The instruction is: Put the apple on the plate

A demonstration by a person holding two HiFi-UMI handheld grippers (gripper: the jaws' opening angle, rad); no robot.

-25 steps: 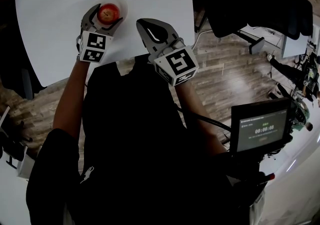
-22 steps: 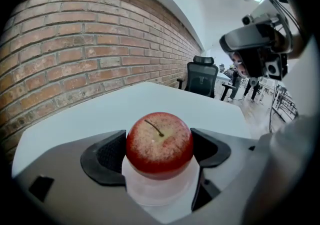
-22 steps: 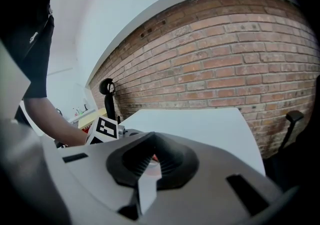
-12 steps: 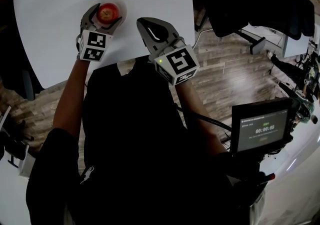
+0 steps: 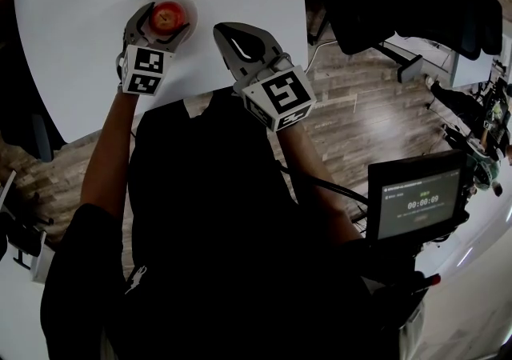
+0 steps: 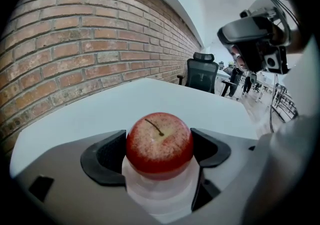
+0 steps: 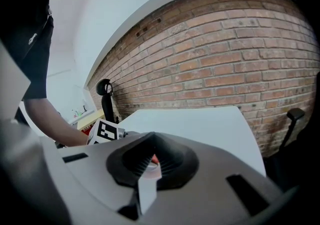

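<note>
A white table [image 5: 80,38] is standing before a brick wall [image 6: 75,44]. On it a clear plate [image 5: 190,5] is carrying the apple [image 6: 159,141], stem up. The left gripper [image 5: 165,21] is reaching over the plate, its jaws clasping the apple on both sides, pads pressing its flanks. The right gripper [image 5: 224,32] is hovering just beside, over the table's near edge, jaws clenched together on nothing.

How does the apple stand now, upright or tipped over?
Upright: the apple shows its stem on top, gripped in the left tongs over the plate.
</note>
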